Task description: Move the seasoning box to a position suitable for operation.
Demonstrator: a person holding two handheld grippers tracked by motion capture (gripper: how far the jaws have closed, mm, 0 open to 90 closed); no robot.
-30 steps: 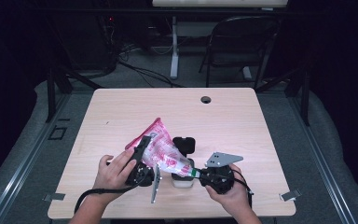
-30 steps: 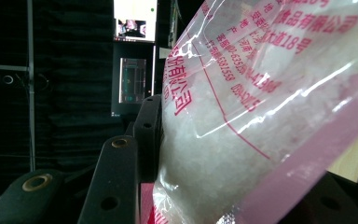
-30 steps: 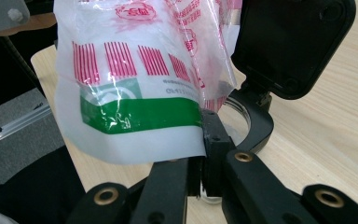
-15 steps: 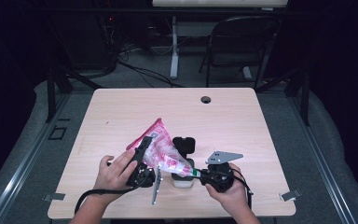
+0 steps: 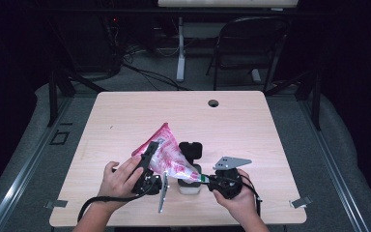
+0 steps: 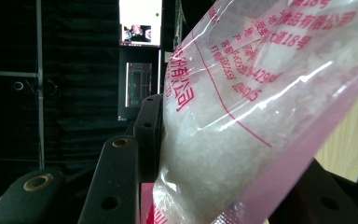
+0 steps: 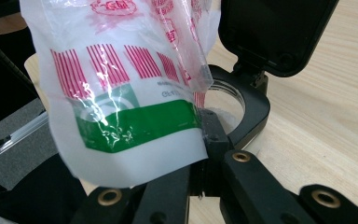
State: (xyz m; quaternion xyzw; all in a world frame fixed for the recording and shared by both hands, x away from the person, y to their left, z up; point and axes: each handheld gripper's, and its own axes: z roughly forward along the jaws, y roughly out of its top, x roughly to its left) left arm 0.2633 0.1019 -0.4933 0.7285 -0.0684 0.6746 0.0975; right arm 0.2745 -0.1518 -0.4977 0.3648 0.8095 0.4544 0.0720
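— Pink and clear plastic: that is the bag of white crystals [image 5: 166,158], tilted over the near middle of the wooden table [image 5: 251,130], its high end toward the left and its low end at the small container [image 5: 189,182].

— Who has hold of it?

— Both grippers. The left gripper [image 5: 149,162] clamps the upper, fuller part; in the left gripper view the bag [image 6: 261,107] bulges between the black jaws, which stand about half apart around its thickness, the pads pressed into the plastic.

— And the right gripper?

— The right gripper [image 5: 207,179] pinches the bag's low corner. In the right gripper view its jaws are closed nearly flat on the thin film of the green-banded end [image 7: 135,126], with only plastic between them.

— Where is the container exactly?

— Directly under that low end, just beside the right gripper's tips. Its black hinged lid [image 7: 275,32] stands open and upright behind the round mouth [image 7: 223,105], and the bag's edge hangs over the mouth.

— Is the bag touching the rim?

— I cannot tell.
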